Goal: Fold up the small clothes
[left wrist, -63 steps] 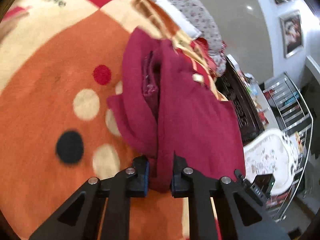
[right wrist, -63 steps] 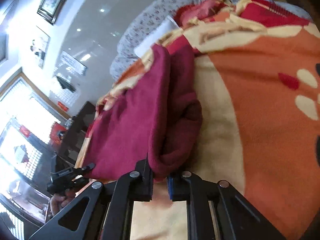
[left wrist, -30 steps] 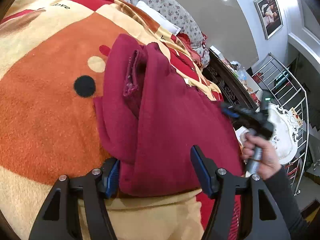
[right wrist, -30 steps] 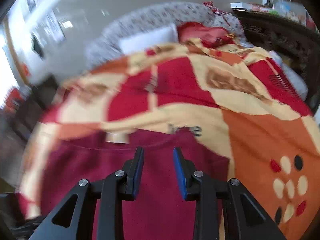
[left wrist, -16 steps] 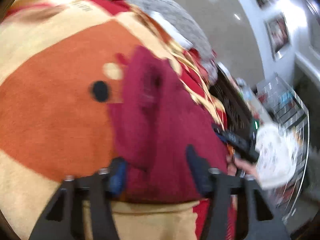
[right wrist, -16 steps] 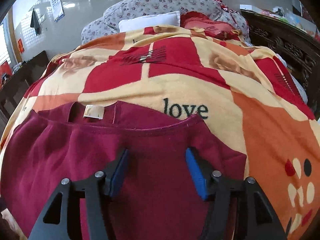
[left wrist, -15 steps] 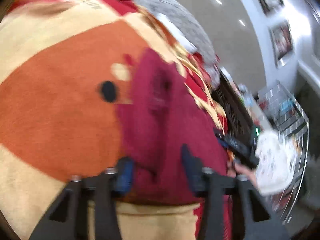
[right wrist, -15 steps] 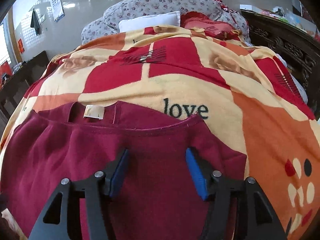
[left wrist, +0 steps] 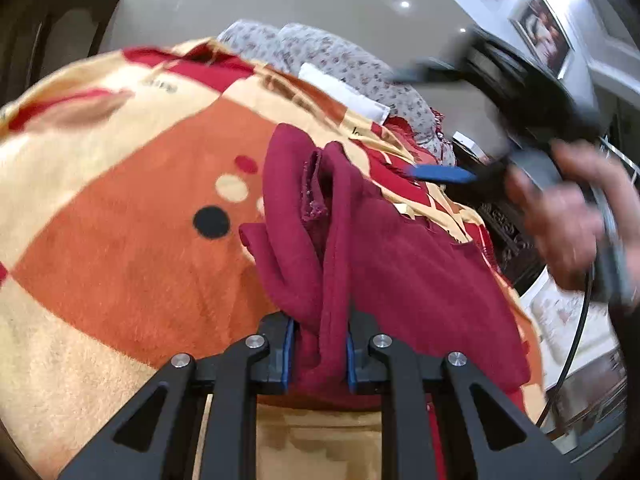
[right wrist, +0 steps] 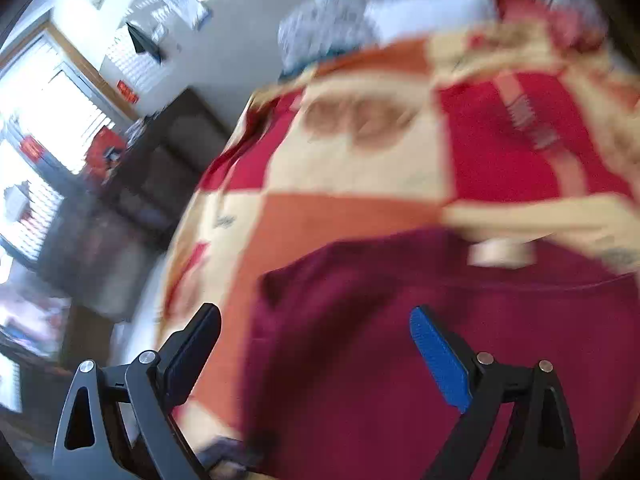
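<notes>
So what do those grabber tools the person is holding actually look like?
Each hand-held gripper is a black frame with two angular fingers, triangular cut-outs and silver bolt heads. The left hand-held gripper has blue pads inside its fingertips; the right hand-held gripper shows a ribbed blue pad on one finger. The person's hand is blurred, with a thin black cable hanging nearby.

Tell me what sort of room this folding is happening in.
Most likely a bedroom at home. A patterned blanket covers a bed with floral pillows at its head, framed pictures hang on the wall, and the maroon garment lies spread on the blanket.
</notes>
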`<control>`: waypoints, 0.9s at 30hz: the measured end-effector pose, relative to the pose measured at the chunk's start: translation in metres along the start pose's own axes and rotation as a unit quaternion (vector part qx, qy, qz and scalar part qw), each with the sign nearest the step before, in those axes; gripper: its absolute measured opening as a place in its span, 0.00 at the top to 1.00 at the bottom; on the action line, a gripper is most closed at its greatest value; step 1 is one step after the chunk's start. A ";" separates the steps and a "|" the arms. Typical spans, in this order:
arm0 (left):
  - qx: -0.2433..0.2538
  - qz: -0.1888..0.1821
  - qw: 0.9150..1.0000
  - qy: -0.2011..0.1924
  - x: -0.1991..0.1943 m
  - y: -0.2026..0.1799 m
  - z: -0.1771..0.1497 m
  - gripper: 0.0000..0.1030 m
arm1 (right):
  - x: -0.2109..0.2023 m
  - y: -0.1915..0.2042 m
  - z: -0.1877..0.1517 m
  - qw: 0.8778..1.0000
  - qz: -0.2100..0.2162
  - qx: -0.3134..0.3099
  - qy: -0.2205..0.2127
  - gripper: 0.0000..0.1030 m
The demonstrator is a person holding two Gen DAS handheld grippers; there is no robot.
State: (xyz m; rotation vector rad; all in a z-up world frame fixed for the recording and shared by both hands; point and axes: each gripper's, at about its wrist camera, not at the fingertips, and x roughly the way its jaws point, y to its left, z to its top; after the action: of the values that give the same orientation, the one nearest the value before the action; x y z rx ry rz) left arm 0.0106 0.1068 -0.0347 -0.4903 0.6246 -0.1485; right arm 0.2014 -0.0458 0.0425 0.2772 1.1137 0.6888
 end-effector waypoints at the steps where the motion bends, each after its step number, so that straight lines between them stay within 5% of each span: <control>1: 0.010 0.004 1.000 -0.004 -0.002 -0.004 -0.002 0.82 | 0.017 0.007 0.002 0.999 0.012 0.000 0.034 0.05; 3: 0.037 0.006 0.999 -0.010 -0.005 -0.014 -0.003 0.82 | 0.046 0.026 0.010 0.996 -0.008 -0.019 0.083 0.05; 10: 0.118 0.005 0.993 -0.019 -0.009 -0.043 -0.009 0.82 | 0.093 0.066 0.015 0.982 -0.083 -0.082 0.147 0.07; 16: 0.106 -0.003 0.994 -0.014 -0.009 -0.039 -0.005 0.83 | 0.104 0.060 0.010 0.971 -0.138 -0.107 0.164 0.57; 18: 0.102 -0.005 0.995 -0.012 -0.010 -0.038 -0.004 0.84 | 0.100 0.055 0.010 0.973 -0.132 -0.107 0.159 0.64; 21: 0.097 -0.006 0.995 -0.011 -0.007 -0.035 -0.005 0.84 | 0.087 0.052 0.008 0.976 -0.118 -0.113 0.147 0.61; 23: 0.093 -0.004 0.996 -0.010 -0.006 -0.032 -0.007 0.84 | 0.079 0.047 0.007 0.979 -0.108 -0.102 0.143 0.28; 24: 0.092 -0.004 0.996 -0.010 -0.005 -0.031 -0.007 0.84 | 0.075 0.046 0.006 0.980 -0.099 -0.098 0.141 0.22; 27: 0.098 -0.005 0.995 -0.012 -0.006 -0.031 -0.007 0.84 | 0.071 0.046 0.005 0.975 -0.147 -0.112 0.121 0.19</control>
State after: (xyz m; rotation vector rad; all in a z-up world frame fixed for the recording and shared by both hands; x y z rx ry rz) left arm 0.0020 0.0780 -0.0216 -0.3059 0.5777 -0.2118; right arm 0.2077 0.0354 0.0175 -0.1663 1.2640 0.5860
